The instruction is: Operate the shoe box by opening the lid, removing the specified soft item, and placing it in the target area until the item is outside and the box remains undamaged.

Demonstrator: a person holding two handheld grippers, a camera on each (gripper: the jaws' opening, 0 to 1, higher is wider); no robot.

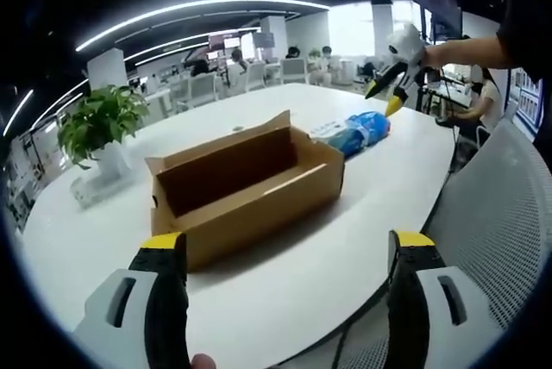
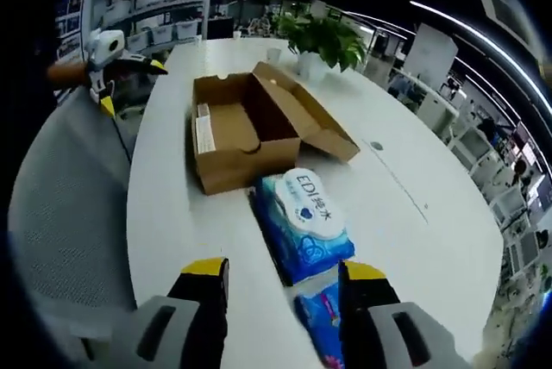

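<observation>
An open cardboard shoe box (image 1: pixel 250 184) lies on the white table (image 1: pixel 362 214), its lid (image 2: pixel 315 123) folded back; the inside looks bare. A blue-and-white soft wipes pack (image 2: pixel 302 222) lies on the table just outside the box's short end, also visible as the pack (image 1: pixel 358 132). A second blue pack (image 2: pixel 321 322) lies closer, low between my right jaws. My right gripper (image 2: pixel 283 272) hovers open above these packs, seen raised as the right gripper (image 1: pixel 384 99). My left gripper (image 1: pixel 286 248) is open, short of the box's long side, and appears as the left gripper (image 2: pixel 132 84).
A potted plant (image 1: pixel 99 123) in a white pot stands on the table beyond the box, seen also as the plant (image 2: pixel 323 37). A grey mesh chair (image 1: pixel 509 214) sits against the table edge. Desks, chairs and people fill the office behind.
</observation>
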